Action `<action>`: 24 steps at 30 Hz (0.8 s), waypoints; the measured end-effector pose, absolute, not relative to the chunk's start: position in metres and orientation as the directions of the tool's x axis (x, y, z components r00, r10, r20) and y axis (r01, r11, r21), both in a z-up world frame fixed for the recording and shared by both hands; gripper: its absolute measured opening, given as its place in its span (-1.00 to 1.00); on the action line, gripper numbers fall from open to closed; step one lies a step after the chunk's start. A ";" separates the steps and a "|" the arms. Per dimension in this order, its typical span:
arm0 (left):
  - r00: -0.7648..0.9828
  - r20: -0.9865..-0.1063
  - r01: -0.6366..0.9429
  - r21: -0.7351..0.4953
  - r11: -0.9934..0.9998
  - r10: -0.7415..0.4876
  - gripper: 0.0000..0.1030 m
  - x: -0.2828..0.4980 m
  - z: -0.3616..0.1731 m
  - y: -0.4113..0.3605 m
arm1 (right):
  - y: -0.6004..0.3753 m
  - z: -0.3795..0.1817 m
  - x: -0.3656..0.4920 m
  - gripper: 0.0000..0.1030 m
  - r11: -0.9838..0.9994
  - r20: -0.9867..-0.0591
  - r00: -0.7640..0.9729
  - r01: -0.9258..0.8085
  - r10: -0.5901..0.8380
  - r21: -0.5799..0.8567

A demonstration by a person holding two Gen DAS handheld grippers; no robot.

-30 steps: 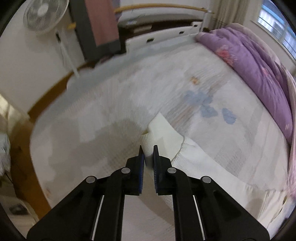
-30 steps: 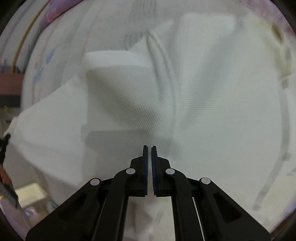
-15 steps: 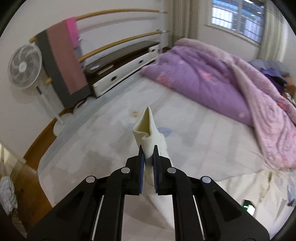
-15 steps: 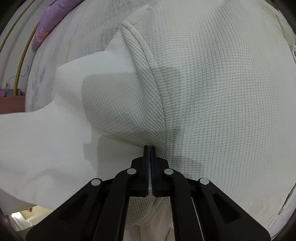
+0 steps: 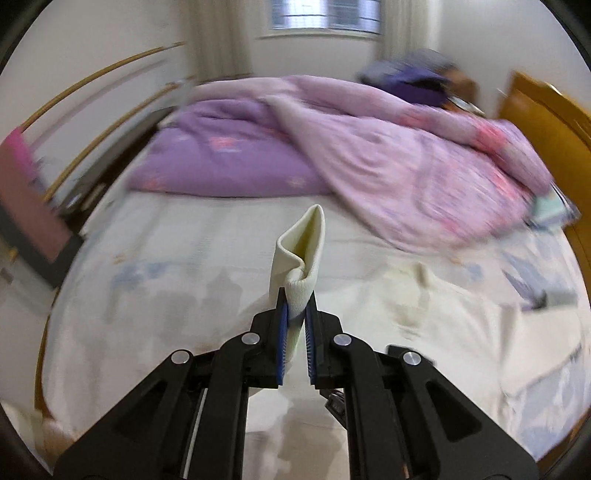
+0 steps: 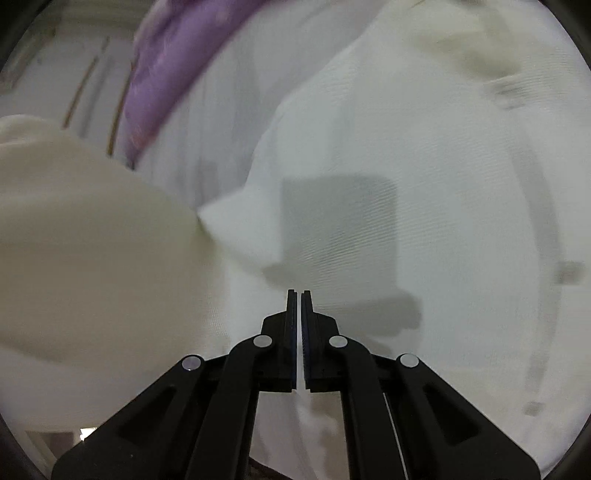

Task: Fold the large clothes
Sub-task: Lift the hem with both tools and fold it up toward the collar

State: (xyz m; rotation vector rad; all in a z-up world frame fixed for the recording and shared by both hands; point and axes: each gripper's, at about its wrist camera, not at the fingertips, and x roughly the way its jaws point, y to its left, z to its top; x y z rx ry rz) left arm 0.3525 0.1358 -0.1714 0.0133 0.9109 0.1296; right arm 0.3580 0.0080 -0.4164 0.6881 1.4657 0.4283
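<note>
A: Largest first. What fills the left wrist view?

B: The bed (image 5: 166, 280), pale sheet with faint blue prints. Across its far half, a purple and pink quilt (image 5: 369, 158), bunched and blurred. Behind it, a window (image 5: 325, 14); at the right edge, a wooden board (image 5: 546, 122).

A: And the garment?

B: A cream knit garment (image 6: 424, 166) lies spread over the sheet in the right wrist view, filling most of that frame. A raised fold of it (image 6: 74, 240) bulks at the left, blurred.

A: The 2 tools?

B: Left gripper (image 5: 296, 306): jaws narrow, blue pads pinching the garment's ribbed cuff (image 5: 301, 254). The cuff stands up above the fingertips, curled into a loop, clear of the sheet. Right gripper (image 6: 298, 293): jaws pressed together, only a hairline gap, nothing visible between them. Its tips hang over the flat cloth, with its shadow just beyond; I cannot tell whether they touch the cloth.
</note>
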 end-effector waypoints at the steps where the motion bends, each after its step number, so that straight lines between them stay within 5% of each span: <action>1: 0.609 -0.786 -0.079 0.076 0.994 0.108 -0.83 0.353 -0.181 0.115 | -0.026 -0.405 0.353 -0.96 0.749 -0.764 0.123 0.151 0.634 0.645; 12: 0.437 -0.899 0.212 0.082 0.974 -0.020 -0.83 0.384 -0.356 -0.102 | -0.284 -0.391 0.252 -0.95 0.836 -0.944 0.176 0.440 0.278 0.328; 19: 0.333 -0.935 0.255 -0.036 0.966 -0.122 -0.82 0.392 -0.416 -0.194 | -0.337 -0.396 0.240 -0.95 0.800 -0.960 0.160 0.531 0.229 0.279; 21: 0.262 -0.952 0.263 -0.087 0.961 -0.158 -0.71 0.398 -0.430 -0.207 | -0.344 -0.399 0.241 -0.91 0.806 -0.958 0.155 0.517 0.241 0.287; 24: 0.176 -0.960 0.270 -0.166 0.948 -0.218 -0.13 0.400 -0.435 -0.199 | -0.355 -0.408 0.262 -0.83 0.822 -0.960 0.117 0.497 0.254 0.278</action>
